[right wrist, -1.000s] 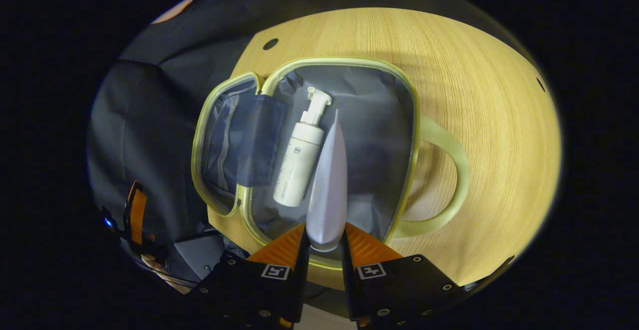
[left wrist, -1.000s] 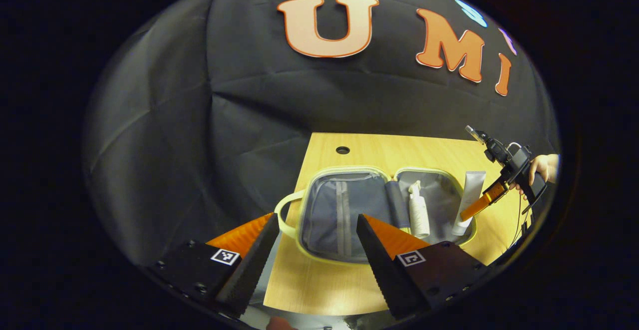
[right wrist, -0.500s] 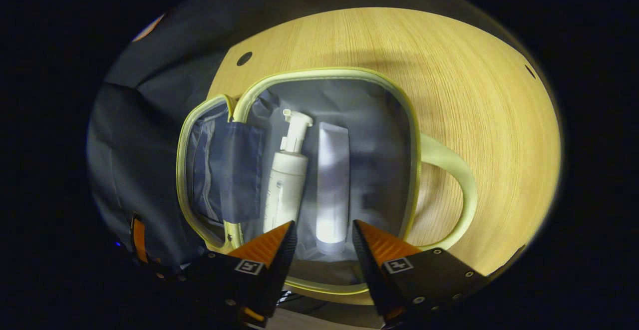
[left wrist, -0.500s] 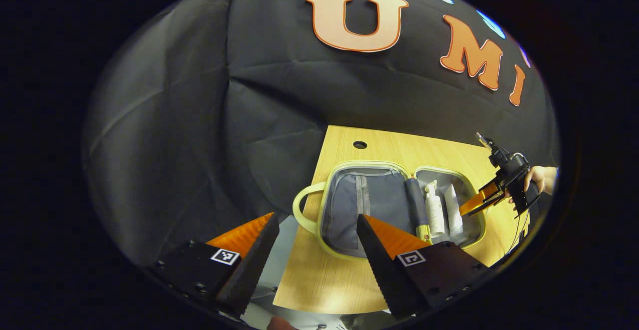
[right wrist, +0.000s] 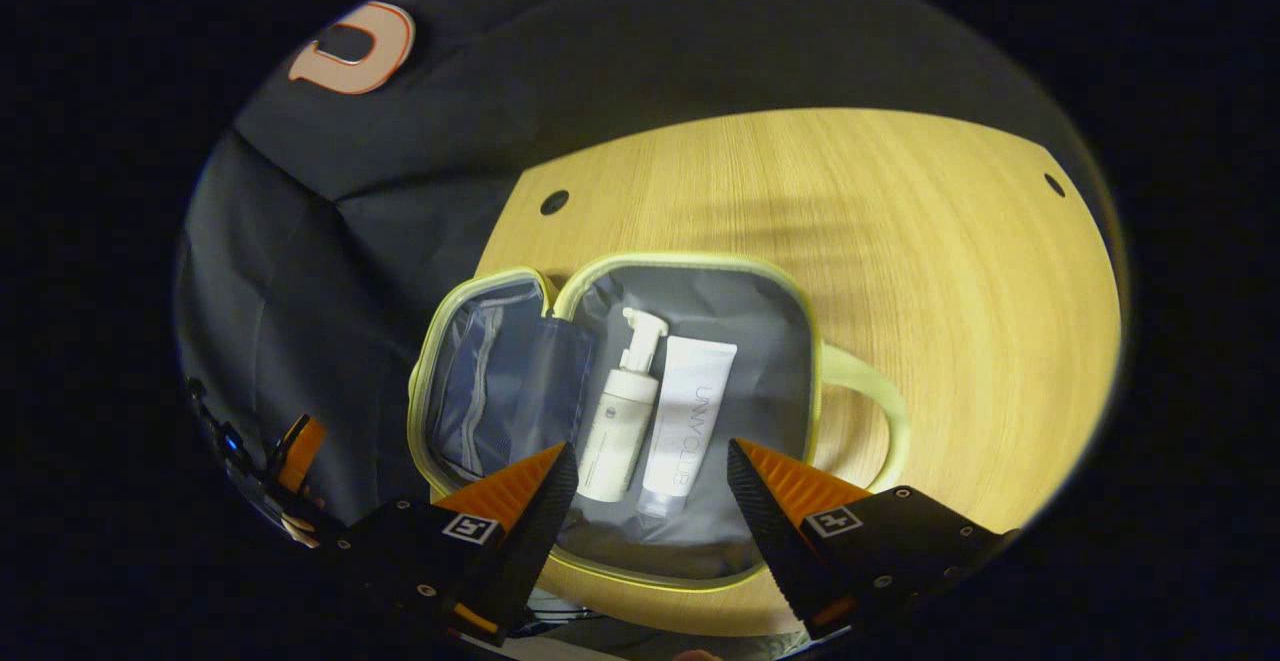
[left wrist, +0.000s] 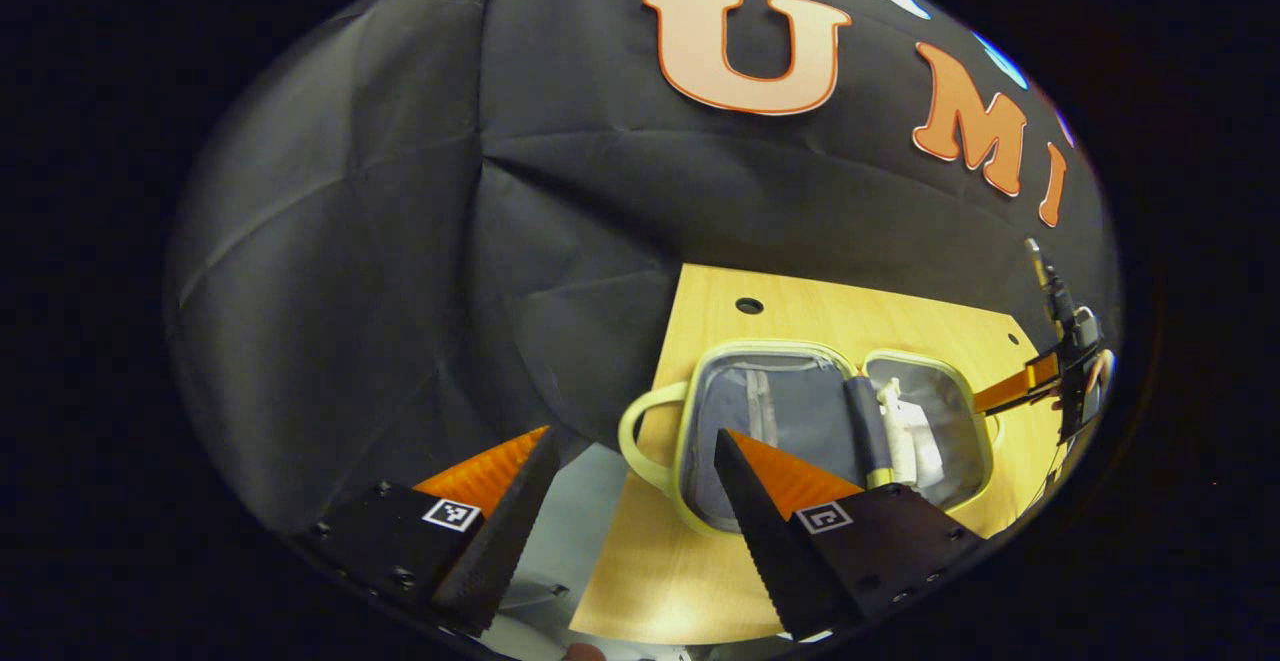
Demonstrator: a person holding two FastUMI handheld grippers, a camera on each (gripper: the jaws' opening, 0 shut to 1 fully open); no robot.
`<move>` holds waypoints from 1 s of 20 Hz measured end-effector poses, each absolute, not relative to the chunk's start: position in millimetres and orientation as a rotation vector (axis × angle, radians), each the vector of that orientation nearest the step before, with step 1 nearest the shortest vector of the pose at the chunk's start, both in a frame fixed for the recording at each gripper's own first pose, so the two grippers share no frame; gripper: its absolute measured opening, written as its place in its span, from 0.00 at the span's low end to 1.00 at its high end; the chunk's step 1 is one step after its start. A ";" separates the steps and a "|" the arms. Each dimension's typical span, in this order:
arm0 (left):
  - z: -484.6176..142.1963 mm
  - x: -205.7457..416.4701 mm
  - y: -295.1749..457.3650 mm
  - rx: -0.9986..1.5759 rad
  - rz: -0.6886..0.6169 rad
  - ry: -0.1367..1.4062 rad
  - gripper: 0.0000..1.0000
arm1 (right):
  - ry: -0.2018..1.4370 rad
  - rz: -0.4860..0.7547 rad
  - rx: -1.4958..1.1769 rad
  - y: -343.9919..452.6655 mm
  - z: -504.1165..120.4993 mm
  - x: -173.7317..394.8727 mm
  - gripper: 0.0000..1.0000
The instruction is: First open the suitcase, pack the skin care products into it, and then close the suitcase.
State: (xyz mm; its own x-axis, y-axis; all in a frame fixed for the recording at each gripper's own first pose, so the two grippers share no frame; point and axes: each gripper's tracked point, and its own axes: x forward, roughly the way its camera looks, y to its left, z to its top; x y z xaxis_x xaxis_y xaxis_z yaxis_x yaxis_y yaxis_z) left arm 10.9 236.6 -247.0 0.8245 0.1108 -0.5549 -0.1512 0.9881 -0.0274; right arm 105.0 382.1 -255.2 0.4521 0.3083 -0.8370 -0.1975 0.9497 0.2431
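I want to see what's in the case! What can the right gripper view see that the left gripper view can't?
The right gripper view looks down into the open suitcase, so the pump bottle and the tube lie plainly side by side in the right half, untouched, beyond the open right gripper.

The left gripper view, from farther off, adds the right gripper seen from outside, past the open left gripper.

Both show the wooden table and both suitcase halves.

Dim booth, sharp centre, warped edges
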 end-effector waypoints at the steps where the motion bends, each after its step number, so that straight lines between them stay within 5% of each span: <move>1: -253.1 13.8 243.1 -0.093 0.130 0.591 0.98 | 1.031 0.314 0.115 379.8 -246.0 102.7 0.96; 7: -316.8 65.0 256.5 -0.311 -0.030 0.633 0.98 | 0.926 0.225 0.034 335.8 -221.5 92.8 0.96; 20: -404.4 121.2 250.8 -0.734 -0.145 0.668 0.96 | 0.939 0.017 0.108 281.2 -221.8 54.0 0.96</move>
State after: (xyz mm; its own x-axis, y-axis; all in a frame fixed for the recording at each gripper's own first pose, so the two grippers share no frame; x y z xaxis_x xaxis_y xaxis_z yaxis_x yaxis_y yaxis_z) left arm 121.2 250.8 -404.4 0.7854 -0.3475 -0.5123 -0.1029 0.7428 -0.6616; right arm 54.0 281.2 -221.8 0.5905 0.0617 -0.8047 0.0321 0.9945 0.0998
